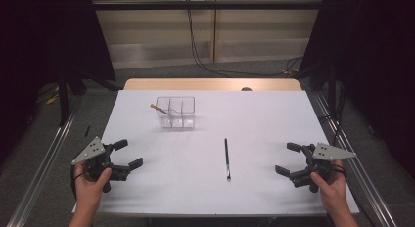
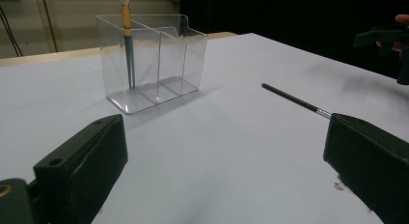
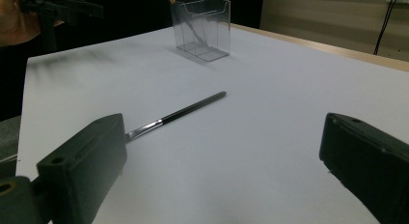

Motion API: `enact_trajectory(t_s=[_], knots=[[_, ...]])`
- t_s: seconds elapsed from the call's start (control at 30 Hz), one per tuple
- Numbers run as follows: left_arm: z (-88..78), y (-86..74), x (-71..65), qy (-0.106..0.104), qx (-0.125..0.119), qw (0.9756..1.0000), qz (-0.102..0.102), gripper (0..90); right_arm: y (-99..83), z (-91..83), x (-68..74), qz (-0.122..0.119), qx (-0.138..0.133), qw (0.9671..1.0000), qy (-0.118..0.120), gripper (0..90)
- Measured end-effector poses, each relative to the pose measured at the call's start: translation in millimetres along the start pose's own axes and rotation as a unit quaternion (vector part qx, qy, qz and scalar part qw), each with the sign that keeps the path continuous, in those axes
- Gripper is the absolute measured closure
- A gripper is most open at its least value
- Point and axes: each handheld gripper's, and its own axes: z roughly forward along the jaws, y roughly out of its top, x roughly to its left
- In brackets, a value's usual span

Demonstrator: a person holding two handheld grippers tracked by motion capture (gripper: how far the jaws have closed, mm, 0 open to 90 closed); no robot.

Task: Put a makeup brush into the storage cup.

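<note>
Organiser (image 1: 176,112) unlabelled, holds orange brush (image 1: 157,108); black brush (image 1: 227,158) on table; both jaws spread.

Left gripper (image 1: 128,153), right gripper (image 1: 288,158): jaws spread.

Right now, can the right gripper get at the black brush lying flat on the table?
Probably yes: the right gripper is open, and bare table lies between it and the black brush.

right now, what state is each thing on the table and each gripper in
clear organizer: upright, three compartments
orange-handled brush: standing tilted in the organizer's end compartment, bristles up
black brush: lying flat on the table, loose
left gripper: jaws open, holding nothing
right gripper: jaws open, holding nothing
white table: bare apart from these
</note>
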Motion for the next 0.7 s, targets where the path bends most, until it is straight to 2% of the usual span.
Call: enact_trajectory(t_s=[0.23,0.67,0.7], knots=[[-1.8,0.1,-0.1,0.000,-0.002,1.0000,0.001,1.7,2.9,7.3,1.1,0.001,0.001,1.0000,-0.004,2.0],[-4.8,-2.0,-0.5,0.004,-0.006,1.0000,-0.006,1.7,14.3,36.3,6.3,-0.004,0.021,0.9998,0.000,1.9],[-5.7,-1.7,0.0,0.004,-0.004,1.0000,-0.002,1.7,14.9,38.2,6.5,-0.002,0.022,0.9998,0.001,2.0]])
